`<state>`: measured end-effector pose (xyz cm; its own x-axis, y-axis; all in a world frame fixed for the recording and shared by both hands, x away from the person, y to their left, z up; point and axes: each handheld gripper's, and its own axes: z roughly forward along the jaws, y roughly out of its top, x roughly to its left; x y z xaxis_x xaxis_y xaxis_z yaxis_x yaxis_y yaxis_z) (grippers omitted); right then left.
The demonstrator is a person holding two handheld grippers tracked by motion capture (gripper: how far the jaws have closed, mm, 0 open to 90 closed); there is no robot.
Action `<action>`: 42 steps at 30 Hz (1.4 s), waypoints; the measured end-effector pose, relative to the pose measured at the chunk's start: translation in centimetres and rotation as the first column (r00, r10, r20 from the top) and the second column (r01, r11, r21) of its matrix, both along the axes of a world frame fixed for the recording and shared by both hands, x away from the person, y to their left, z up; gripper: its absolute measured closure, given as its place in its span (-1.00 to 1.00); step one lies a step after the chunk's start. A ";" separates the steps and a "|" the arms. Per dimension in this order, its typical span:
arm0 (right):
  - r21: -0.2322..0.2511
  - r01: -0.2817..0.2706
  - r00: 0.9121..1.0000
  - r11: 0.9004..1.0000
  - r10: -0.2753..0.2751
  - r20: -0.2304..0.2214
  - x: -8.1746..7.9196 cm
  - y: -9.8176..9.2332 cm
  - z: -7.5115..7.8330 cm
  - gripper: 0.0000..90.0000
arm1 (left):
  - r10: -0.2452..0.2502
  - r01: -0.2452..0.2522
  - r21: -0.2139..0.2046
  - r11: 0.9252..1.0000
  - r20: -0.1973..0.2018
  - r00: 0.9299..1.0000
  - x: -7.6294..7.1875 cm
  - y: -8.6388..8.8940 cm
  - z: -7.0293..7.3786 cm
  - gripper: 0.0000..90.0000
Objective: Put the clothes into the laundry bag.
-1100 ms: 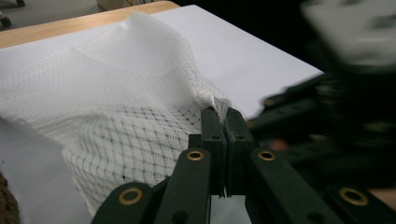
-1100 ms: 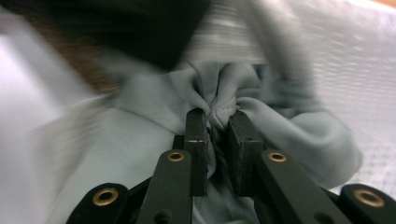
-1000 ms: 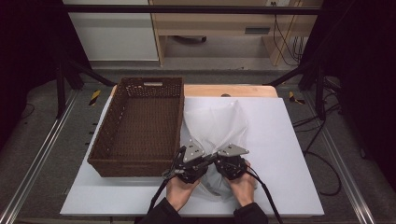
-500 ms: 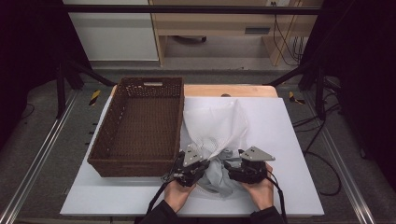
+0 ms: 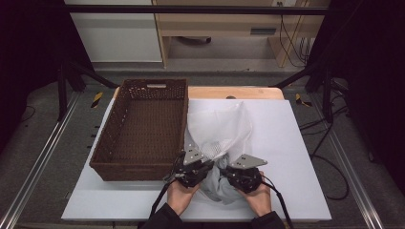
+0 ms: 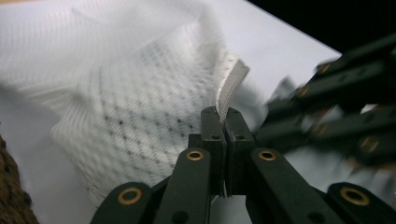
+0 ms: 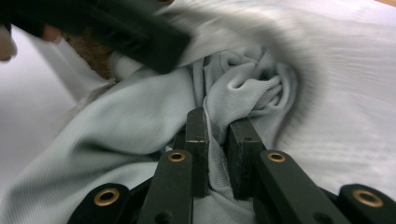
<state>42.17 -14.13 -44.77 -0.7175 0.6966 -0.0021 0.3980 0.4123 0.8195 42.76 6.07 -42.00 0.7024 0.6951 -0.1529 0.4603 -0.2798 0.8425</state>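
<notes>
Left tool (image 6: 219, 114) is clenched on the edge strip of the white see-through mesh bag (image 5: 222, 128): jaws pressed together w/ the hem sticking up between them, seen in left gripper view. Right tool (image 7: 217, 123) is grasping a fold of the pale grey-blue knit cloth (image 7: 140, 121); its jaws have just been closing, fabric pinched between them, a small gap left by the bunched cloth.

Mesh bag lies on the white bench (image 5: 296, 143), just right of the dark brown woven rectangular basket (image 5: 143, 129), its near end touching the grey cloth. In high view the cloth (image 5: 217, 186) sits crumpled betw. the two tools at the bench's near edge, partly under the bag's mouth. Left tool (image 5: 191, 167) is near the basket's front right corner; right tool (image 5: 241, 169) just beside it, w/ cloth between. Both hands enter from the bottom. Right gripper view is blurred toward the top, left tool a dark bar there.
</notes>
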 end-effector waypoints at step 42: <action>-0.004 0.314 0.949 0.949 -0.314 0.005 5.1 2.9 -2.3 0.66 | -0.029 0.029 -0.009 1.000 0.035 0.999 -1.1 -0.3 0.2 0.95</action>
<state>47.25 -11.20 -47.10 -0.4620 0.8868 -0.0087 0.5047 0.2710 0.8196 41.69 5.79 -41.76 0.7271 0.6732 -0.1341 0.4221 -0.2844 0.8608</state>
